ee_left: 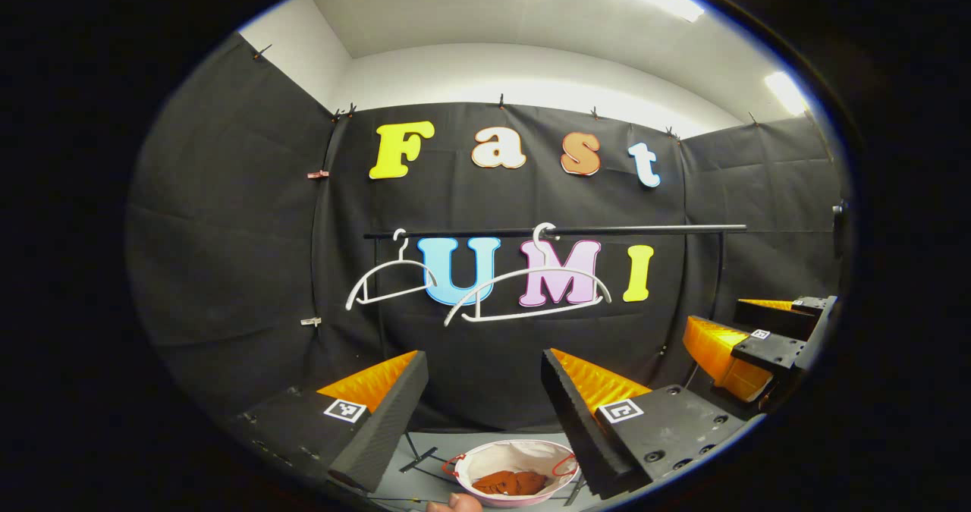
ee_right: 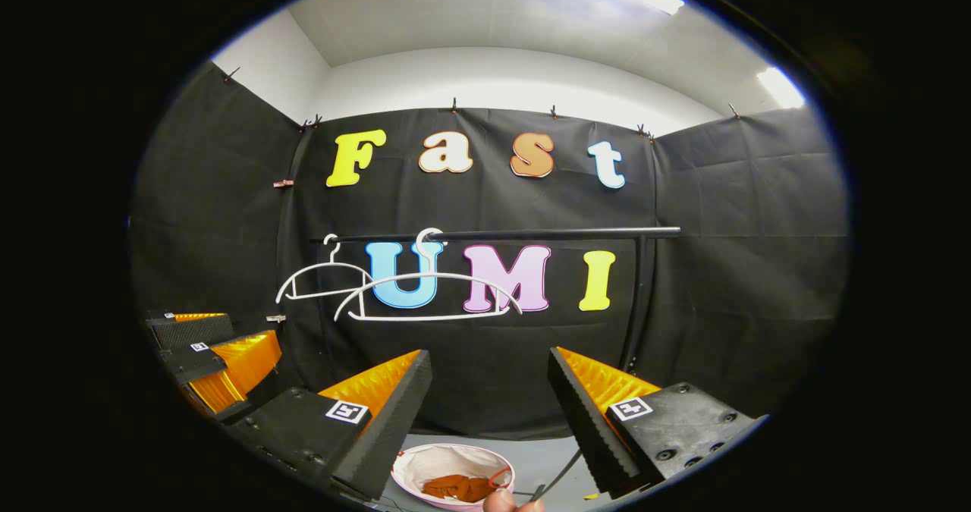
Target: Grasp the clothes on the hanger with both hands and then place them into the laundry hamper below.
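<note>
Up front in the left gripper view, two white hangers hang bare from one black rail (ee_left: pixel 554 231) — a smaller hanger (ee_left: pixel 391 277) to the left and a larger hanger (ee_left: pixel 529 288) to the right, well apart on the rail. The left gripper (ee_left: pixel 485 413) is held level, aimed at the cloth wall under the rail; its two fingers stand wide apart with nothing between them. Between the fingers, low down, sits one laundry hamper (ee_left: pixel 485 455), round with a pale rim and a light lining, on a grey floor (ee_left: pixel 413 482). One crumpled rust-brown garment (ee_left: pixel 510 483) lies in its bottom. A bit of a person's finger (ee_left: pixel 454 503) shows at the lower edge, just beside the hamper rim. At the right edge the right gripper (ee_left: pixel 740 330) appears, its fingers parted too.

Next, the right gripper view counts the same — two hangers on the rail (ee_right: pixel 531 234), the smaller hanger (ee_right: pixel 322 281) left and partly overlapped by the larger hanger (ee_right: pixel 428 296). The right gripper (ee_right: pixel 489 409) points straight ahead, level, fingers spread wide and gripping nothing. Below the gap rests the hamper (ee_right: pixel 425 459) with the brown garment (ee_right: pixel 459 487) inside, toward its near side. A fingertip (ee_right: pixel 501 501) touches the lower edge by the rim. At the left edge the left gripper (ee_right: pixel 208 345) is in sight, at about the same height, fingers apart.
</note>
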`<state>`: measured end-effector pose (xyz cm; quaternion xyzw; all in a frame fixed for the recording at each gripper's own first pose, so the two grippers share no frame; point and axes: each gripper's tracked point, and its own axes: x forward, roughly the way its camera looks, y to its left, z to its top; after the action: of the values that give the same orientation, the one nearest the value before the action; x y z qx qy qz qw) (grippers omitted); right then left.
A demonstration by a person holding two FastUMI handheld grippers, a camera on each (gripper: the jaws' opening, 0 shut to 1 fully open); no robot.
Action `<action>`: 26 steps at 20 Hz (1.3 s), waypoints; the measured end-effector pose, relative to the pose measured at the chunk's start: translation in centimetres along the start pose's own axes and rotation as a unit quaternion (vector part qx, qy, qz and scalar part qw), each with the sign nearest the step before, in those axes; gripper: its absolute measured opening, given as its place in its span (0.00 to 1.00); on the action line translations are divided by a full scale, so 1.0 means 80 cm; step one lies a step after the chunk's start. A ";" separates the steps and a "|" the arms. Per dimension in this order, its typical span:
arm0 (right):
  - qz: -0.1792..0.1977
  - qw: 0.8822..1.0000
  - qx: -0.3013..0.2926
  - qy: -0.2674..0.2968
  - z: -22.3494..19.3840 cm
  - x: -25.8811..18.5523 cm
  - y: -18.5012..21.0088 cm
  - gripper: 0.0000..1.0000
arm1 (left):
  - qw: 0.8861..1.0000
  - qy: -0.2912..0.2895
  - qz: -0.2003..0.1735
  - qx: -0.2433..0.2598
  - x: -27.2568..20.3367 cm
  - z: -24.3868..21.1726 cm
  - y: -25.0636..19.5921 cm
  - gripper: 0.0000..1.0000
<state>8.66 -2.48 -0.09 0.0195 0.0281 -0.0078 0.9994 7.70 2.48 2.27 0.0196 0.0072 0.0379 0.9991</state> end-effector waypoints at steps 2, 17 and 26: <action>-0.002 1.000 0.002 -0.003 0.001 -0.009 -0.005 0.96 | 1.000 -0.002 0.001 0.004 -0.008 0.002 -0.003 0.95; -0.014 1.000 0.005 -0.024 0.003 -0.032 -0.027 0.99 | 1.000 0.005 -0.027 -0.004 -0.034 -0.016 -0.032 0.95; -0.023 1.000 0.003 -0.017 -0.005 -0.032 -0.036 0.96 | 0.999 0.008 -0.033 -0.006 -0.030 -0.024 -0.039 0.95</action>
<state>6.01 -5.33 -0.49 0.0221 0.0115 -0.0311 0.9992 5.49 -0.72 0.29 0.0126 0.0156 0.0049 0.9998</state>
